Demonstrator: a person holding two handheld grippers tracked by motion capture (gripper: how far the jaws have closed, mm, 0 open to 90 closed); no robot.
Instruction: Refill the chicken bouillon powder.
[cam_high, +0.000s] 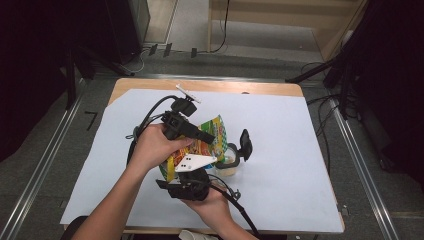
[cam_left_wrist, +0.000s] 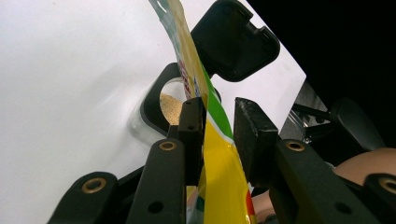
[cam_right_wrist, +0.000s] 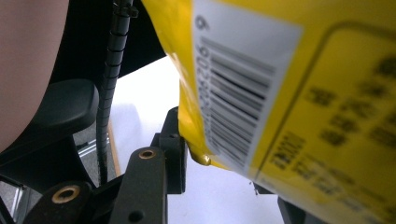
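High view shows both hand-held grippers, left (cam_high: 207, 136) and right (cam_high: 200, 165), pinching a yellow snack bag (cam_high: 212, 134) tilted over an open jar (cam_high: 227, 162) on the worktop (cam_high: 300, 175); light, crinkly, slippery film, best gripped at its edges.

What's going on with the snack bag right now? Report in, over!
Left gripper and right gripper both clamped on the yellow snack bag. Bag tilted over the open container, crumbs inside. Flip lid up; nothing blocking.
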